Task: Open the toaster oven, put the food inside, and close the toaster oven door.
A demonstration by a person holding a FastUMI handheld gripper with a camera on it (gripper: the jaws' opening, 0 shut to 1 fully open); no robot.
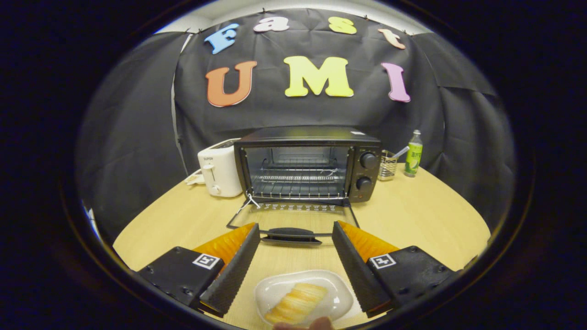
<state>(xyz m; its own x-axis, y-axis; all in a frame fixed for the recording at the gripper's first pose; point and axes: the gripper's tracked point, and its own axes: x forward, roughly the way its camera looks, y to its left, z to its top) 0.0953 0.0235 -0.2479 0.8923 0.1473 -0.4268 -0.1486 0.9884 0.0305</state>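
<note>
A black toaster oven (308, 161) stands on the wooden table (426, 215) with its glass door (293, 217) folded down flat toward me, its handle (291, 235) nearest the fingers. Wire racks show inside the cavity. My gripper (296, 227) is open, its fingers spread wide just short of the door handle, nothing between them. Below and between the fingers sits a small white plate (337, 295) holding a pale yellow pastry (296, 302). A person's fingertip (316, 324) touches the plate's near edge.
A white toaster (221, 172) stands left of the oven. To the oven's right are a wire holder (388, 166) with a utensil and a green bottle (413, 153). Bare tabletop lies on both sides of the oven door.
</note>
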